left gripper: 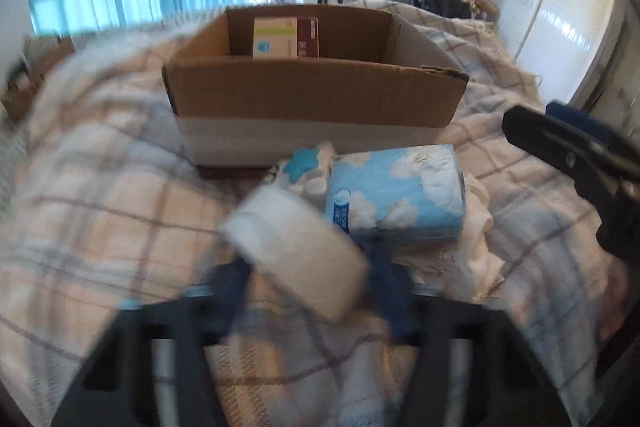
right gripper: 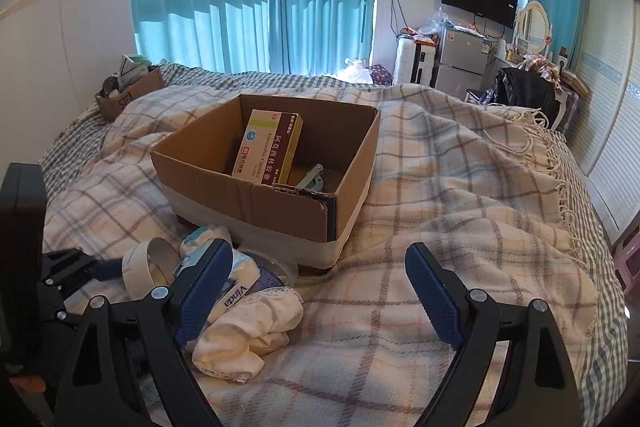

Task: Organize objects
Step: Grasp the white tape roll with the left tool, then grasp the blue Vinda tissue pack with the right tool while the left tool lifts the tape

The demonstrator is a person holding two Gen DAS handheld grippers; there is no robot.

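My left gripper (left gripper: pixel 308 275) is shut on a white tape roll (left gripper: pixel 296 255), held above the plaid blanket in front of a cardboard box (left gripper: pixel 312 95). The roll (right gripper: pixel 140 267) and left gripper (right gripper: pixel 92 271) also show at the left of the right wrist view. The box (right gripper: pixel 256 203) holds a medicine carton (right gripper: pixel 268 151) and a small metal tool (right gripper: pixel 314 179). A blue cloud-print tissue pack (left gripper: pixel 396 191) lies just before the box, beside a white cloth (right gripper: pixel 248 327). My right gripper (right gripper: pixel 320 291) is open and empty over the blanket, right of the cloth.
A plaid blanket (right gripper: pixel 460 187) covers the bed. A second small cardboard box (right gripper: pixel 128 95) with items stands at the far left by the wall. Blue curtains, a fridge (right gripper: pixel 464 63), a TV and a dresser are beyond the bed.
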